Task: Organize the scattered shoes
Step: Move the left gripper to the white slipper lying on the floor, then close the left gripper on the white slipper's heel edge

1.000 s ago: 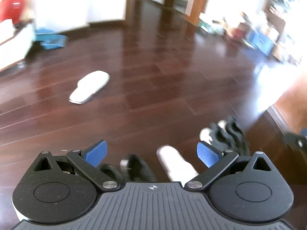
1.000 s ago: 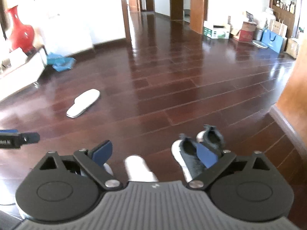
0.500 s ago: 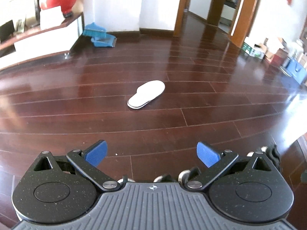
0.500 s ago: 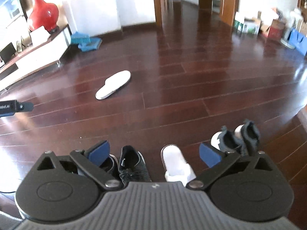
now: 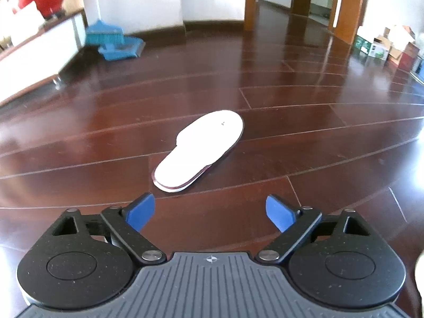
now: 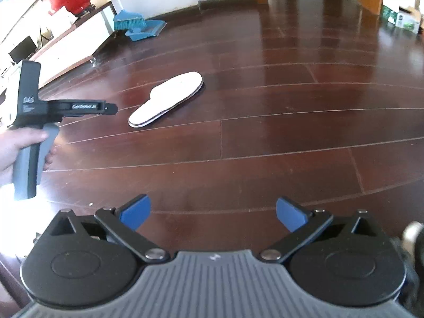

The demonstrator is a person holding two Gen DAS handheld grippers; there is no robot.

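- Left hand (image 6: 18,148), at the left edge of the right wrist view, grips the handle of the left gripper (image 5: 210,212); that gripper points toward the white slipper (image 5: 198,149).
- Left gripper: blue fingers spread wide, nothing between them. The slipper lies just ahead of the fingertips, apart from them, on the dark wooden floor (image 5: 318,137).
- White slipper: lies alone in the open floor, sole side up as far as the flat white face and dark edge line suggest, set at a slant with its near end toward the left finger.
- Judgement on the step: the gripper appears lined up for a pick of this slipper. A sound grasp would close across the narrow width near the middle, with the fingers turned square to the slipper's slant and kept low, since the item is thin and flat against the floor.
- Right gripper (image 6: 213,213): fingers likewise wide apart and empty, well back from the slipper.
- Blue broom and dustpan (image 6: 137,25) rest by the white cabinet (image 6: 79,42), clear of the work.
- Hard to make out: a dark and pale shape (image 6: 410,235) cut by the right edge of the right wrist view, possibly footwear; cannot be confirmed.
- Hidden: the slipper's strap side, and the floor beneath both gripper bodies.
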